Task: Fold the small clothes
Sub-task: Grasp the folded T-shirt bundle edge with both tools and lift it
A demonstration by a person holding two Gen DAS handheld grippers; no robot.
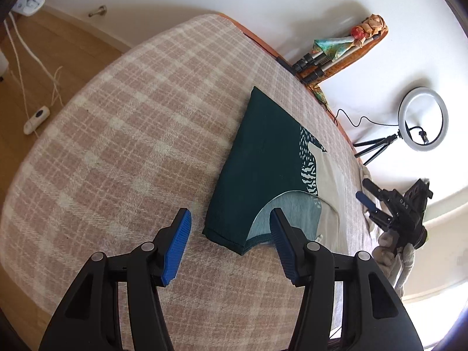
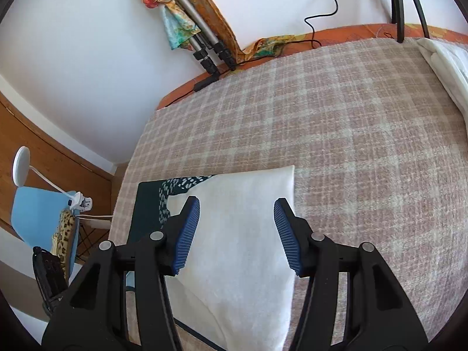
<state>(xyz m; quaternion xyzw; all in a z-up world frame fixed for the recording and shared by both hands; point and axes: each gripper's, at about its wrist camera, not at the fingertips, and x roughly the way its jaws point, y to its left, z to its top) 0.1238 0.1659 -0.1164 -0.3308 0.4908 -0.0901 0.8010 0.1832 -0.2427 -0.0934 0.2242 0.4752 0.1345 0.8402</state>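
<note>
A small garment, dark green [image 1: 257, 158] with a white patterned and cream part, lies flat on the pink checked blanket [image 1: 117, 146]. My left gripper [image 1: 231, 234] is open just above the garment's near corner by the neckline, holding nothing. My right gripper [image 2: 237, 225] is open above the garment's cream side [image 2: 242, 234]; the green part [image 2: 146, 213] shows to its left. The right gripper also shows in the left wrist view [image 1: 371, 201], beyond the garment's right edge, in a gloved hand.
A ring light on a tripod [image 1: 421, 122] and a folded tripod [image 2: 201, 44] stand against the white wall. Folded white cloth [image 2: 444, 64] lies at the bed's far right. A blue chair [image 2: 41, 216] and wooden floor with cables [image 1: 35, 87] lie off the bed's edge.
</note>
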